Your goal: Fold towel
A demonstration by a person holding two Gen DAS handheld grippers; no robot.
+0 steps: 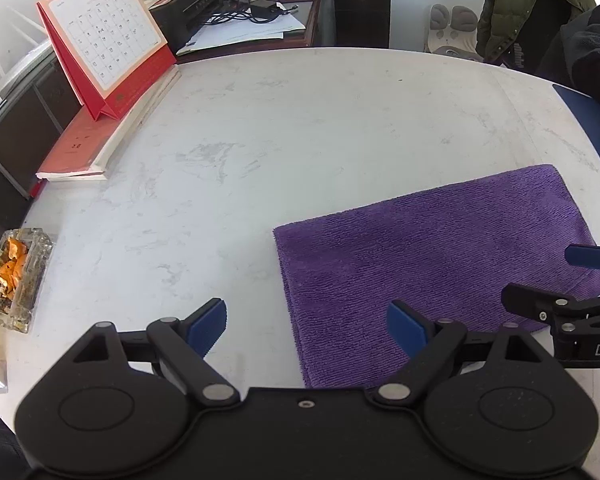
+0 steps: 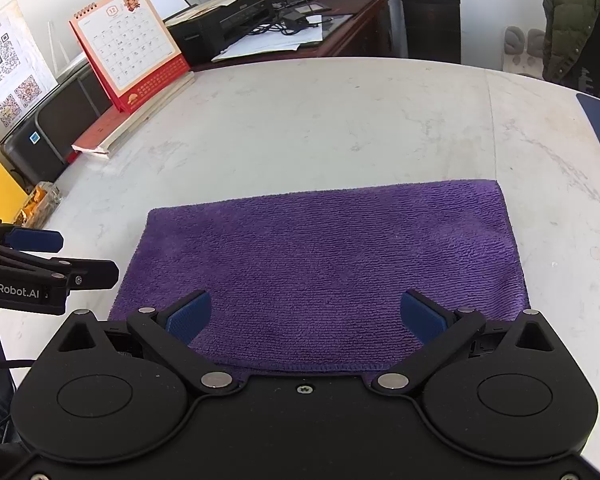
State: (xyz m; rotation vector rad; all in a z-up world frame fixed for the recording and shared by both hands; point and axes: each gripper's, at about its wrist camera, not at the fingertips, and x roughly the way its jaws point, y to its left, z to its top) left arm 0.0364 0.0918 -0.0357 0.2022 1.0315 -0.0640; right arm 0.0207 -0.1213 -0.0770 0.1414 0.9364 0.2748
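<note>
While the purple towel [image 2: 320, 268] lay folded flat on the white table [image 2: 340, 120], its long axis running left to right, the left gripper [image 1: 306, 330] and right gripper [image 2: 306, 316] were held spread wide above it, empty.

Bright, even daylight; soft shadows under the towel [image 2: 320, 264]; mild glare on the table [image 1: 300, 128]; sharp centres; fisheye bending and dark vignetting at corners.

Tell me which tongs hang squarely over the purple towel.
The right tongs: both pads over the purple towel. The left tongs straddle its left edge.
</note>
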